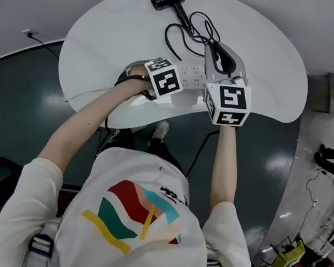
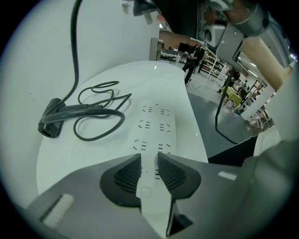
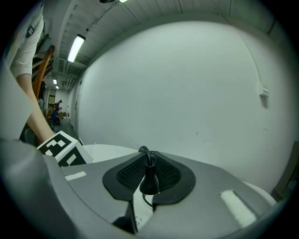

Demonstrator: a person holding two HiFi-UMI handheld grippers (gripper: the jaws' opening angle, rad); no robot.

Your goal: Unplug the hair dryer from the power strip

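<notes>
Plug (image 3: 149, 179), half hidden, clamped in right gripper (image 3: 147, 163); left gripper (image 2: 149, 161) clamps power strip (image 2: 156, 126).

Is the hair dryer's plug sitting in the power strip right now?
No: the right tongs grip the black plug up in the air, and the sockets showing on the power strip are empty.

White table (image 1: 108, 31), dark glossy floor (image 1: 18, 111); plain white wall (image 3: 187, 84), ceiling tube light (image 3: 76, 48)
</notes>
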